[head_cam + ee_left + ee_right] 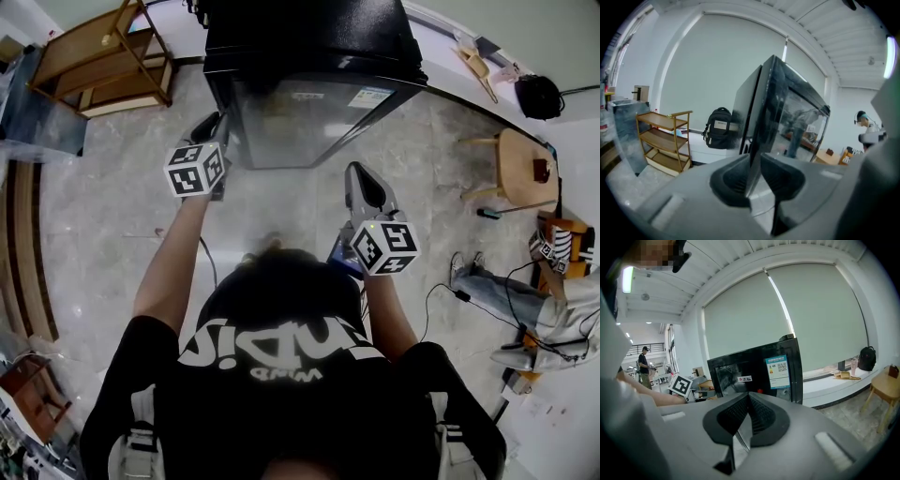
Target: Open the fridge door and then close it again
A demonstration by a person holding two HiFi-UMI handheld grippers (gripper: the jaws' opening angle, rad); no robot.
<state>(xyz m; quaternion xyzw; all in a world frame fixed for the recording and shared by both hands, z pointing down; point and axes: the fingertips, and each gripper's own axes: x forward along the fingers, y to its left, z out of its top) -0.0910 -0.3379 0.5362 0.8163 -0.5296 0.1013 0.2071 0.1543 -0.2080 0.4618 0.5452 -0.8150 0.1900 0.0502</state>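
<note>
A small black fridge (309,37) stands ahead of me, its glass door (309,122) facing me. My left gripper (217,127) is at the door's left edge. In the left gripper view that edge (761,117) runs straight between the two pads, and the left gripper (754,161) is shut on it. I cannot tell whether the door stands ajar. My right gripper (361,178) hangs in front of the door's right part, apart from it. In the right gripper view it (749,397) is shut with nothing between its pads, and the fridge (754,371) shows beyond them.
A wooden shelf cart (103,56) stands left of the fridge, with a black backpack (718,127) on the ledge behind it. At the right are a wooden stool (516,164), another bag (537,96) and a seated person's legs (487,286). Cables lie on the floor.
</note>
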